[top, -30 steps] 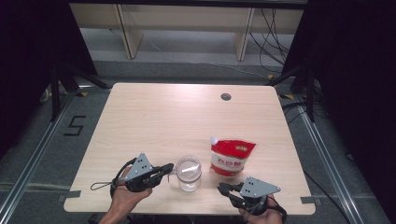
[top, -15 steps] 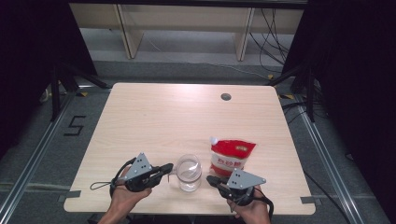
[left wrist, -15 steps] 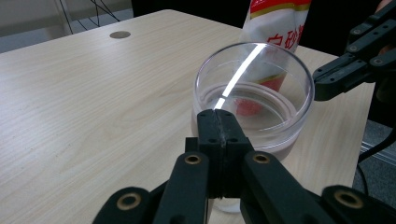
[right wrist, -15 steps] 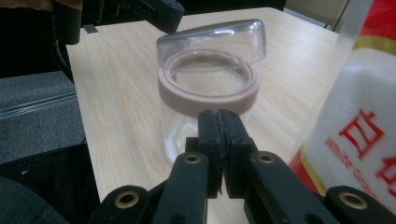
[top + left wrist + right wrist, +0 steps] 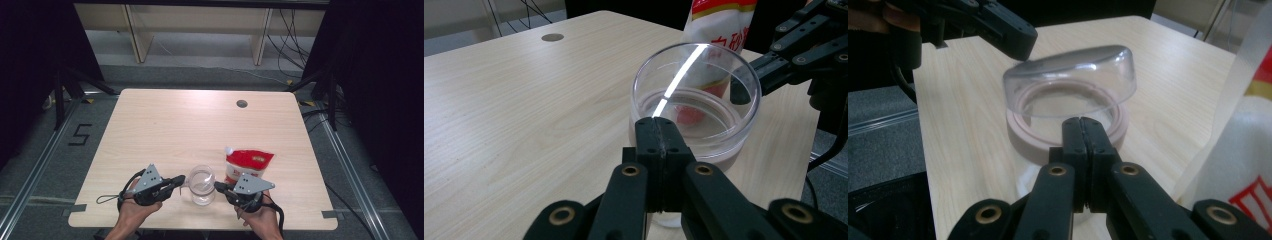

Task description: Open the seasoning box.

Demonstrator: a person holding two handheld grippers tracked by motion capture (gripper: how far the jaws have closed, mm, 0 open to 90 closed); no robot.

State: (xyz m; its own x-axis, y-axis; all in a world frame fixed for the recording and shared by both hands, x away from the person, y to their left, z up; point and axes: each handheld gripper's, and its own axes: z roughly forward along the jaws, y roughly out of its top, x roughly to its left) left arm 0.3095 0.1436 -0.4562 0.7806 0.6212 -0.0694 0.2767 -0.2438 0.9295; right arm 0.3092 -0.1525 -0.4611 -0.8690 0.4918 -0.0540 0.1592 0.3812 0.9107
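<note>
A clear jar (image 5: 201, 184) with a transparent lid (image 5: 1073, 80) over a pinkish ring (image 5: 1023, 145) stands near the table's front edge. A red and white pouch (image 5: 248, 162) stands just right of it. My left gripper (image 5: 182, 178) is shut with nothing between its jaws, its tip at the jar's left side (image 5: 657, 132). My right gripper (image 5: 218, 186) is also shut and holds nothing, its tip at the jar's right rim (image 5: 1081, 130). In the right gripper view the lid sits tilted over the ring. Whether either tip touches the jar I cannot tell.
The light wooden table (image 5: 175, 130) has a round cable hole (image 5: 242, 104) at the back right. The pouch (image 5: 1243, 135) stands close beside my right gripper. Both hands rest at the front edge. Shelves and cables lie beyond the far edge.
My right gripper has moved left along the front edge, from in front of the pouch to the jar's right side. The left gripper and the jar have stayed in place.
</note>
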